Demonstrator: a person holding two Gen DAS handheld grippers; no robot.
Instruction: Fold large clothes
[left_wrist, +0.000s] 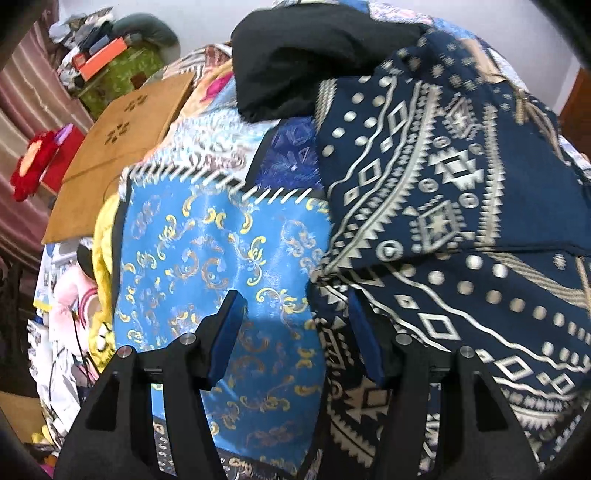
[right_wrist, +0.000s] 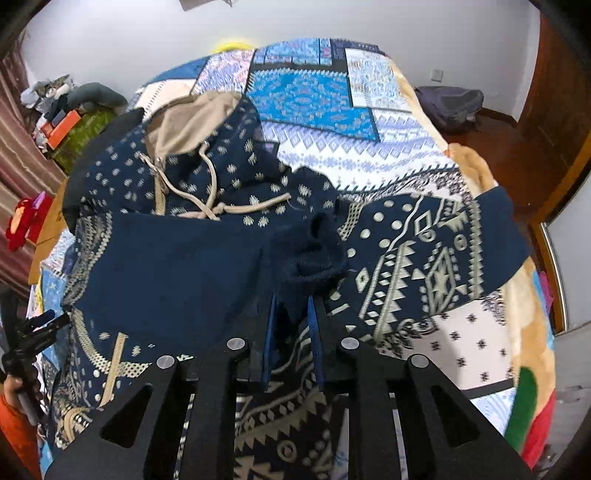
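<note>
The navy patterned hoodie (right_wrist: 413, 254) lies spread on the bed's patchwork quilt (right_wrist: 369, 147), hood (right_wrist: 192, 122) at the far left. The right hand-held gripper (right_wrist: 291, 314) has its jaws nearly closed around the sleeve cuff (right_wrist: 310, 258). The left hand-held gripper (left_wrist: 295, 332) is open and holds nothing, above the hoodie's left edge.

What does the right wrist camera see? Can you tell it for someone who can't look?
The right hand-held gripper pinches the dark blue cuff of a patterned navy hoodie spread on a patchwork bedspread. The tan-lined hood and drawstrings lie farther back.
</note>
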